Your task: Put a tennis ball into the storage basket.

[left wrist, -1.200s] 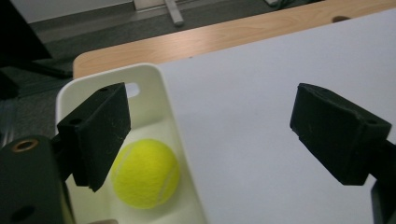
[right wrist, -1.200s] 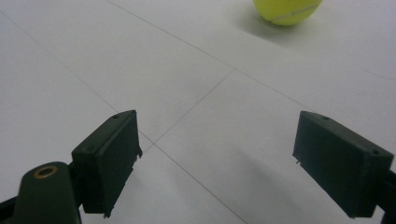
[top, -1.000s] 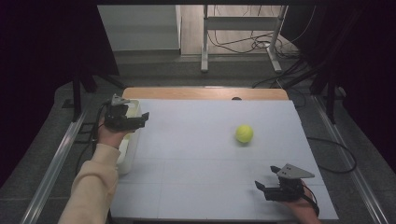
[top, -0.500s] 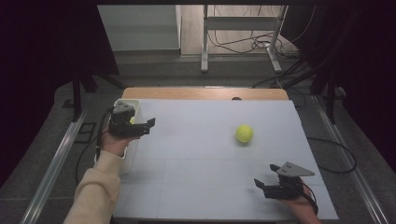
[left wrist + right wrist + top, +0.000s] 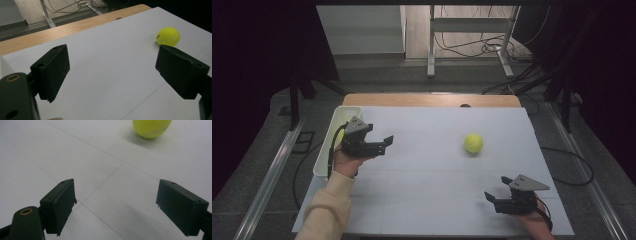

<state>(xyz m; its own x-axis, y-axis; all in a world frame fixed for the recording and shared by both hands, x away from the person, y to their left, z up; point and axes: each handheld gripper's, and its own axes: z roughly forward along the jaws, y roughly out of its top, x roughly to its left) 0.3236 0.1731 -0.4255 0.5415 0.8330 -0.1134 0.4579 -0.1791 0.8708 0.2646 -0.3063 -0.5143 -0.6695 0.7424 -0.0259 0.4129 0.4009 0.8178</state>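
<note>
The ball (image 5: 473,143) lies alone on the white table (image 5: 427,200), right of centre, at about two o'clock from the table's middle in the high view. The left gripper (image 5: 384,144) hangs just beside the white bin (image 5: 326,150) at the nine o'clock edge, its jaws spread wide with nothing between them. In the left gripper view the ball (image 5: 168,36) sits at about one o'clock, well apart from the jaws. The right gripper (image 5: 489,199) rests near the five o'clock corner, its jaws likewise wide apart and empty; in its own view the ball (image 5: 151,128) shows at roughly one o'clock, nearer than it is to the left gripper.

The step in hand looks like a reach for the ball, probably to carry it to the bin. To do it well, whichever gripper goes should keep its jaws spread as they are, since a ball rolls at the slightest nudge. It should come down so that the two pads straddle the ball at its widest line, level with the table, and close only once the ball sits squarely between them. Touching one side first would likely send it rolling toward the far edge at twelve o'clock. A slow, centred close gives the soft felt time to seat.
</note>
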